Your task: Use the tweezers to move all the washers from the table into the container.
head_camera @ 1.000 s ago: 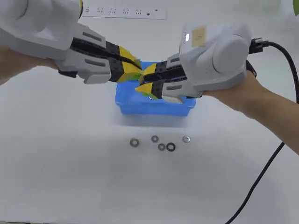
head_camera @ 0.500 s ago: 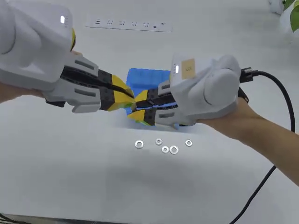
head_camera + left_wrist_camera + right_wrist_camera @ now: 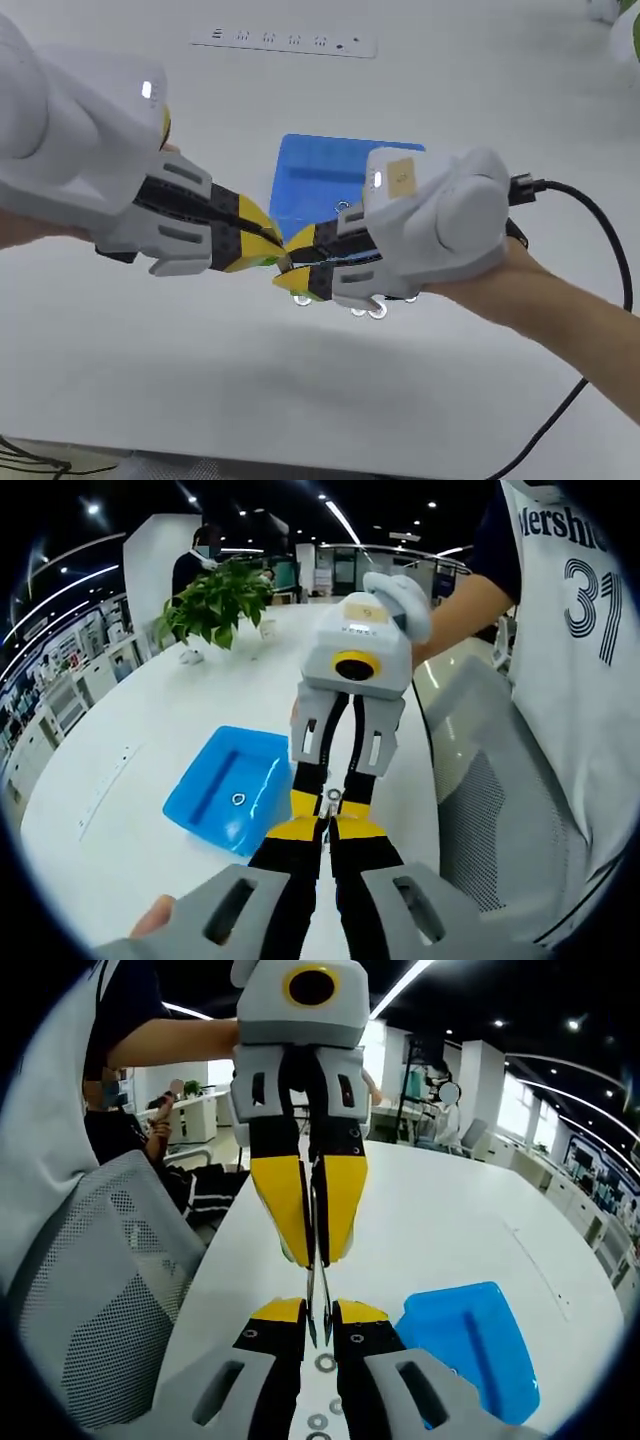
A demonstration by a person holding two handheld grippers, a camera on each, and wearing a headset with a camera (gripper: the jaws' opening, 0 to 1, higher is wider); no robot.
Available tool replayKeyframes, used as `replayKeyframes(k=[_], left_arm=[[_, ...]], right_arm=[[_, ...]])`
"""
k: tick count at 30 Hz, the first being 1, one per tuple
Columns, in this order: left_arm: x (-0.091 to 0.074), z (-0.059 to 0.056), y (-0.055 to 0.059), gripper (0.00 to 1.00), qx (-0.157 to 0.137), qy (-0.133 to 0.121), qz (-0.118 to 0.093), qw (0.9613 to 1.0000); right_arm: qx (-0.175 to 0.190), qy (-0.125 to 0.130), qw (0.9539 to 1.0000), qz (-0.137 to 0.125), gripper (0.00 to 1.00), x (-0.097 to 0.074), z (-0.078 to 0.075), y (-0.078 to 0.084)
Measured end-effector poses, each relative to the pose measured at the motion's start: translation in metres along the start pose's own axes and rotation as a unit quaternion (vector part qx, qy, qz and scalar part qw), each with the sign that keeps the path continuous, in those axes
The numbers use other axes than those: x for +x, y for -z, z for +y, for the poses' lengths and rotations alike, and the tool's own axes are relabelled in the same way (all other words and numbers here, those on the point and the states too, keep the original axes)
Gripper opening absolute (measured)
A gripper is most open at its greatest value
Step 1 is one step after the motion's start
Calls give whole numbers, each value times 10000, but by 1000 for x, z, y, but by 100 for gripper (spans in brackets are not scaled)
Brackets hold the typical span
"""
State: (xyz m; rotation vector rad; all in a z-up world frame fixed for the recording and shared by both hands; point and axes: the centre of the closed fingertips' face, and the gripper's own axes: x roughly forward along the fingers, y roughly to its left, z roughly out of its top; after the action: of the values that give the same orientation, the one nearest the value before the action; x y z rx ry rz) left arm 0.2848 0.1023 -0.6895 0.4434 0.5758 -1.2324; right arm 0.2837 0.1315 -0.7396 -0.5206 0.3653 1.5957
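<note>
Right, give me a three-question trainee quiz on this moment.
1. True or false: the blue container is empty.
2. What does the left gripper hold? A) tweezers B) a screw C) a pen
3. Fill in: loose washers lie on the ____.
Key: 1 false, one washer lies inside; 2 A; 3 table.

container (image 3: pixel 320 175): we read glossy plastic
washers (image 3: pixel 376 312): shiny metal
tweezers (image 3: pixel 316 1280): thin bright metal
table (image 3: pixel 180 390): smooth, matt, we'd say
</note>
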Motion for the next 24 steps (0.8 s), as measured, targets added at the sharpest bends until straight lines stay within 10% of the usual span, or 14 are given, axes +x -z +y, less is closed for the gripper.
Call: replayKeyframes(k=[24], left_arm=[[26,-3,18,7,-155,245,227,9993]], right_arm=[[251,68,9996,97,11,10,3,30]])
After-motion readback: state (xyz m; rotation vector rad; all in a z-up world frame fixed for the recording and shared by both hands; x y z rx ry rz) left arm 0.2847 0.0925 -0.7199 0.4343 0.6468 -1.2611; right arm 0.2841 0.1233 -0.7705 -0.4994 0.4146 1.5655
